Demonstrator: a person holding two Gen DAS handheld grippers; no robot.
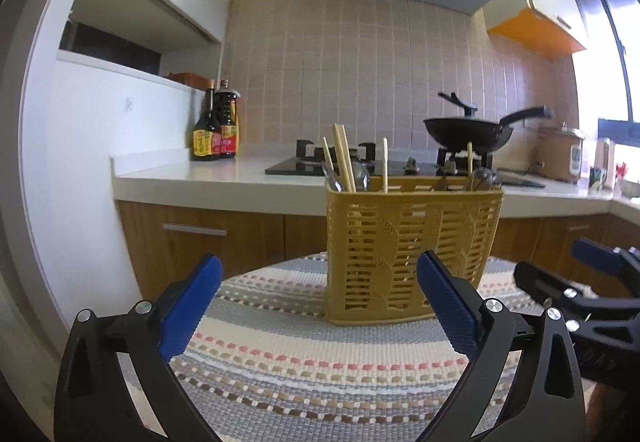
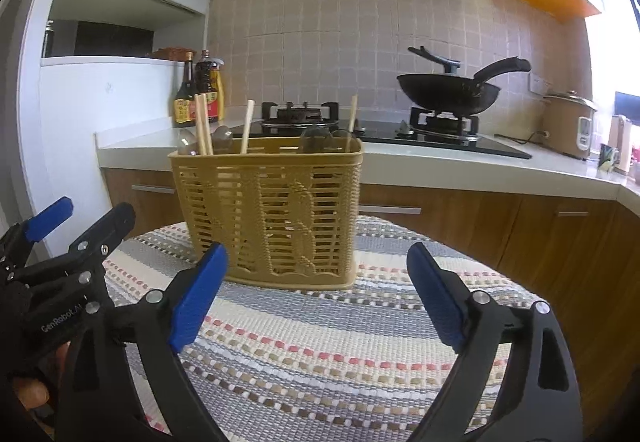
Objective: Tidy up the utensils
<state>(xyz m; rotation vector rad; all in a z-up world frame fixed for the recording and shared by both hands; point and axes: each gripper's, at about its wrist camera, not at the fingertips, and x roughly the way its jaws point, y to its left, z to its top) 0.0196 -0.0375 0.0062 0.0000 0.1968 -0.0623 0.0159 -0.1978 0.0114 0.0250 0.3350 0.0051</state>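
Left wrist view shows your left gripper [image 1: 320, 302] with its jaws wide apart and nothing between the blue pads [image 1: 188, 310]. Your left gripper hangs low over the striped mat [image 1: 304, 362] that covers the surface. The yellow basket [image 1: 412, 254] stands upright on the mat, ahead of the jaws and slightly to the right, clear of both pads. Its right-hand pad overlaps the basket's lower corner in the picture, but contact cannot be confirmed. Chopsticks [image 1: 344, 162] and spoons [image 1: 360, 174] stand in the basket, grouped at its left and right ends. Your right gripper [image 1: 600, 282] appears at the right edge of this view.

Right wrist view shows your right gripper [image 2: 316, 298] with its jaws also wide apart and empty. The basket [image 2: 272, 210] sits ahead and slightly to the left on the mat [image 2: 320, 354], apart from the pads [image 2: 434, 302]. Chopsticks [image 2: 202, 126] rise above the rim, and spoons [image 2: 188, 142] rest beside them. Your left gripper [image 2: 76, 226] is visible at the left edge, held by a hand [image 2: 30, 390].

Behind the surface, a kitchen counter [image 2: 400, 154] carries a stove [image 2: 400, 138], a black wok [image 2: 448, 92], sauce bottles [image 2: 200, 90] and a rice cooker [image 2: 568, 122].
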